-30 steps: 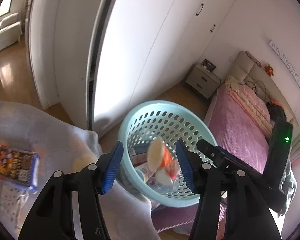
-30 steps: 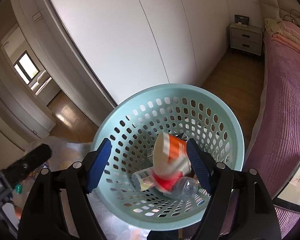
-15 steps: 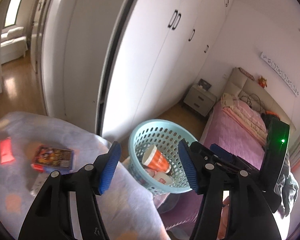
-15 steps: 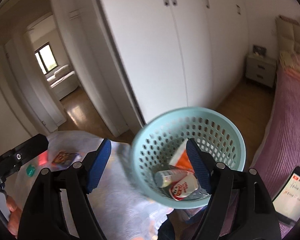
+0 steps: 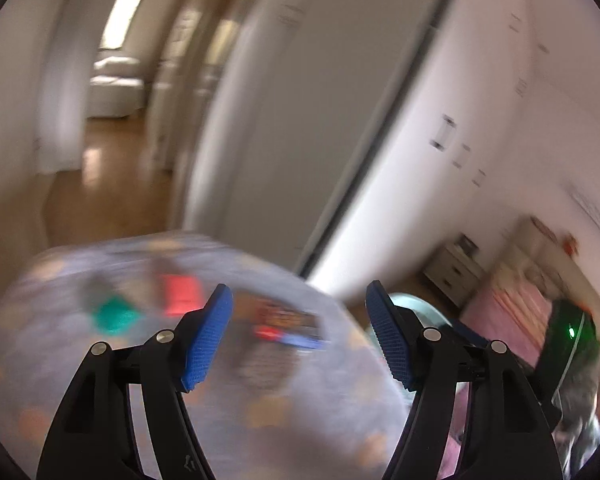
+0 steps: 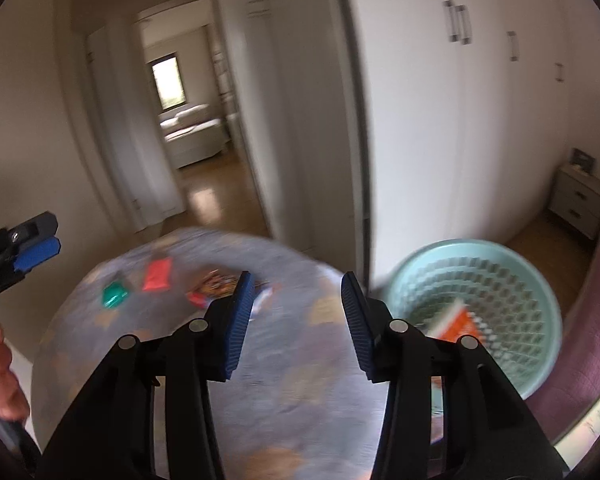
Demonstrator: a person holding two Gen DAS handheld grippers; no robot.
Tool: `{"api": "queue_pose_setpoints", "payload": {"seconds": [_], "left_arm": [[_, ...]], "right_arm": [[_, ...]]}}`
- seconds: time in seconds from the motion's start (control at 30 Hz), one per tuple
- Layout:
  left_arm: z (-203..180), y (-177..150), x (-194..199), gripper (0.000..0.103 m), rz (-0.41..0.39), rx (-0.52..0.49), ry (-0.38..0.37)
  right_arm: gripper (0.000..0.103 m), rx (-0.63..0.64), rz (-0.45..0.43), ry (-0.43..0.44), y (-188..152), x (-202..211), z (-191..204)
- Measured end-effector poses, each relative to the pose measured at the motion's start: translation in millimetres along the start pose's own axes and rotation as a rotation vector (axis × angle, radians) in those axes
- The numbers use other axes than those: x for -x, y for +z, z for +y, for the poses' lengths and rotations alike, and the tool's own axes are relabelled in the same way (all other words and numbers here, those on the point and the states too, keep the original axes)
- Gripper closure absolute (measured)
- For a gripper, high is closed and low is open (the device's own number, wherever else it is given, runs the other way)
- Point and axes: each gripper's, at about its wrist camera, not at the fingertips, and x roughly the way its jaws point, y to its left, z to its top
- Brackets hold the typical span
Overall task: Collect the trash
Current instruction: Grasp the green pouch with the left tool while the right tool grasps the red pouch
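Note:
A round table with a grey patterned cloth (image 5: 100, 380) (image 6: 284, 384) carries a red packet (image 5: 182, 294) (image 6: 157, 275), a green piece (image 5: 114, 317) (image 6: 113, 294) and a colourful snack pack (image 5: 288, 322) (image 6: 214, 285). A light-blue perforated basket (image 6: 512, 280) stands right of the table with an orange cup (image 6: 458, 326) inside; its rim shows in the left wrist view (image 5: 416, 304). My left gripper (image 5: 298, 340) is open and empty above the table, also seen from the right wrist (image 6: 32, 252). My right gripper (image 6: 296, 322) is open and empty. Both views are blurred.
White wardrobe doors (image 6: 460, 120) stand behind the basket. A doorway (image 6: 180, 120) leads to another room with a sofa. A nightstand (image 6: 580, 196) and a pink bed (image 5: 512, 308) are at the right. A phone (image 6: 592, 420) lies on the bed.
Both grippers have swung left, from over the basket to over the table. The basket has slid to the right of both views, and the table's trash has come into view.

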Motion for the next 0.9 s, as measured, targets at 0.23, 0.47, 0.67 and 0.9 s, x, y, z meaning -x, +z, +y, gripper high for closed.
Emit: {"api": "queue_pose_setpoints", "payload": {"seconds": [0.23,0.47,0.67,0.9], "left_arm": [[98.9,4.4,-15.2,0.036,0.076,0.132,0.146],[153.0,-9.8,-78.9,0.036,0.166,0.199,0.321],[161.8,-14.7,-96.6,0.032,0.22,0.137,0.318],[144.2,-22.1,-97.6,0.045,0.24,-0.013,0.416]], "right_arm": [[0.061,0.101,0.063,0.101,-4.0,-48.5,58.9],[0.061,0.089,0.162,0.179,0.0,-96.5,83.4],[0.061,0.098,0.211,0.232,4.2,-128.2,108.9],[0.056,0.082,0.27,0.286,7.3,-168.4,148.3]]}}
